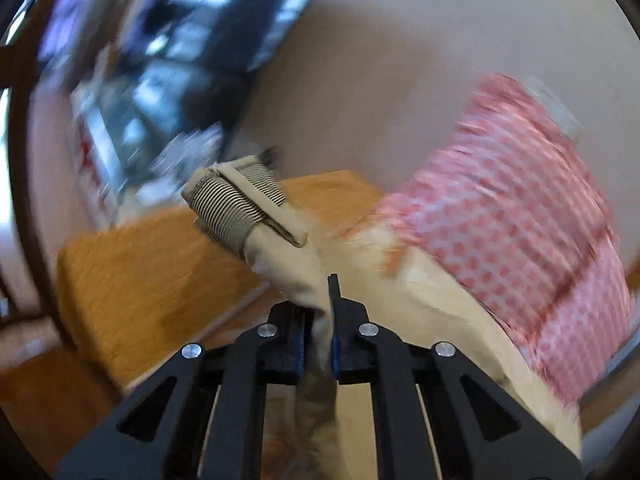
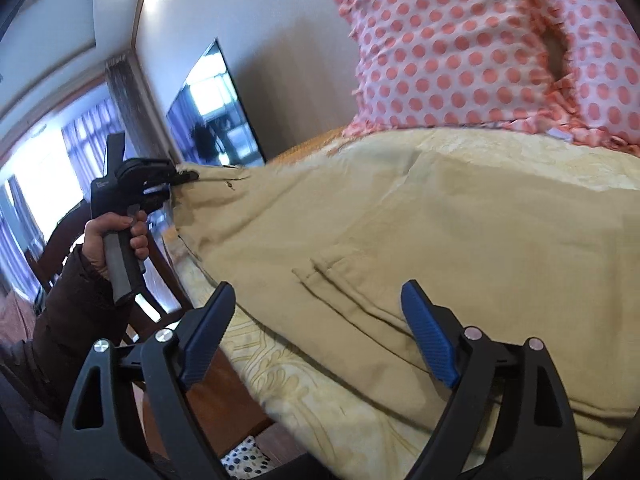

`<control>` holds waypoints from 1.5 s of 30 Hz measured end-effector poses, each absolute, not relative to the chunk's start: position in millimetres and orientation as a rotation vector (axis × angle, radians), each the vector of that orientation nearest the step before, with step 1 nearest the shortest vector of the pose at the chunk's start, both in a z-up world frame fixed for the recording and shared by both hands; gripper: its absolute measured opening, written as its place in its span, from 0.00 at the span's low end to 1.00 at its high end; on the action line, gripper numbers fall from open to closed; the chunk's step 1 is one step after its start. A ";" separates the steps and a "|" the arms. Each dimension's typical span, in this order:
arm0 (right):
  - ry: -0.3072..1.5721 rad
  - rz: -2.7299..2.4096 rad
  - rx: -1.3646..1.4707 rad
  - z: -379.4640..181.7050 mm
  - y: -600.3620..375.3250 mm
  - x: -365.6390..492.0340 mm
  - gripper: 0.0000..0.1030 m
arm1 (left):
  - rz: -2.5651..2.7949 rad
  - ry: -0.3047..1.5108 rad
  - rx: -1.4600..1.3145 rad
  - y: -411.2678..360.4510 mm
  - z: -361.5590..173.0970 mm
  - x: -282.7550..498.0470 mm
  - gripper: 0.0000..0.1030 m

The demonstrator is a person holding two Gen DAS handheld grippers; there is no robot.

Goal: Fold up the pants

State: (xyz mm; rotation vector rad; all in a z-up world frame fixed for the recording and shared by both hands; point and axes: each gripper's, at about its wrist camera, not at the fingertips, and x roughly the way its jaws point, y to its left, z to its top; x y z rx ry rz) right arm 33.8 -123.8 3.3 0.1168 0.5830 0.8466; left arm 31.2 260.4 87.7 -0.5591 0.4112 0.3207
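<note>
Bright window daylight at left, heavy motion blur in left wrist view, fisheye-bent dark edges

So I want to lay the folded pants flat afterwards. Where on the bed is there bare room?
Bare bedspread shows only as a strip along the near edge, between the pants and the bed's side. The pants cover the middle, the dotted pillows crowd the far end, and the left gripper pinches the cloth at the far corner.

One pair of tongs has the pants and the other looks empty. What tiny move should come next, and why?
Probably lower the open right tongs onto the near edge of the beige pants and close. The left tongs already pinch a ribbed end of the fabric, so a second grip would let the cloth be lifted evenly for a fold.
</note>
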 end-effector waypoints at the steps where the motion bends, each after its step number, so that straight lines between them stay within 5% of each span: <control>1: 0.560 0.834 0.140 8.2 -136.1 30.0 0.82 | 0.285 0.399 -0.508 244.7 100.0 35.7 0.07; 7: 0.446 0.608 0.244 27.3 -221.0 11.0 0.82 | -0.135 0.376 -0.154 69.2 150.7 60.6 0.07; 14: 0.472 0.321 0.351 8.3 -305.1 -0.6 0.82 | -0.564 0.643 0.107 -108.1 53.6 56.1 0.07; 31: 0.404 0.279 0.413 30.1 -330.7 20.4 0.85 | -0.593 0.598 0.211 -140.4 27.0 13.1 0.07; 34: 0.383 0.405 0.410 48.6 -308.8 32.1 0.88 | -0.656 0.646 0.129 -124.1 35.9 6.0 0.14; 35: 0.388 0.458 0.412 52.3 -300.5 37.3 0.89 | -0.682 0.649 0.092 -113.7 42.3 2.0 0.28; 36: 0.396 0.490 0.413 53.7 -294.9 41.1 0.89 | -0.693 0.630 0.047 -100.1 50.3 -1.7 0.60; 38: 0.438 0.581 0.410 54.5 -275.1 54.7 0.90 | -0.627 0.551 -0.035 -67.2 67.7 -3.6 0.89; 45: 0.705 0.523 0.328 11.9 -240.8 84.4 0.90 | -0.278 0.629 -0.122 4.2 51.4 44.8 0.89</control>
